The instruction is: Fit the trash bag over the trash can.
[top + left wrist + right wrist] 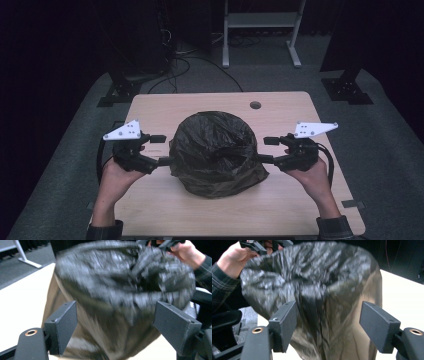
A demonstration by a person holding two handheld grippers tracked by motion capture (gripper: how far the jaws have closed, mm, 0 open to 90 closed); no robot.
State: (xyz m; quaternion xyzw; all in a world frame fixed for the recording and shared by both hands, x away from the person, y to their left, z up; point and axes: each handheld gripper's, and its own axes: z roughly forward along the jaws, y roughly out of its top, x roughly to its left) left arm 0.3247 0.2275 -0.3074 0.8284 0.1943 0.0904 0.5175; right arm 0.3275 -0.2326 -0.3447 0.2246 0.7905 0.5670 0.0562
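Left gripper and right gripper flanked black bag, jaws wide, holding nothing; bag looked thin, soft, light, slippery; best pinched at rim folds

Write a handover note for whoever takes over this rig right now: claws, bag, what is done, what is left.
Left claw: open, jaws wide at the left side of the black plastic bag, nothing gripped.
Right claw: open at the bag's right side, nothing gripped.
Bag: crumpled dome covering a bulky thing near the middle of the wooden table; what it covers is hidden.
Done: bag appears draped over and let go.
Left: probably tidy the bag's lower edge; check before moving on.
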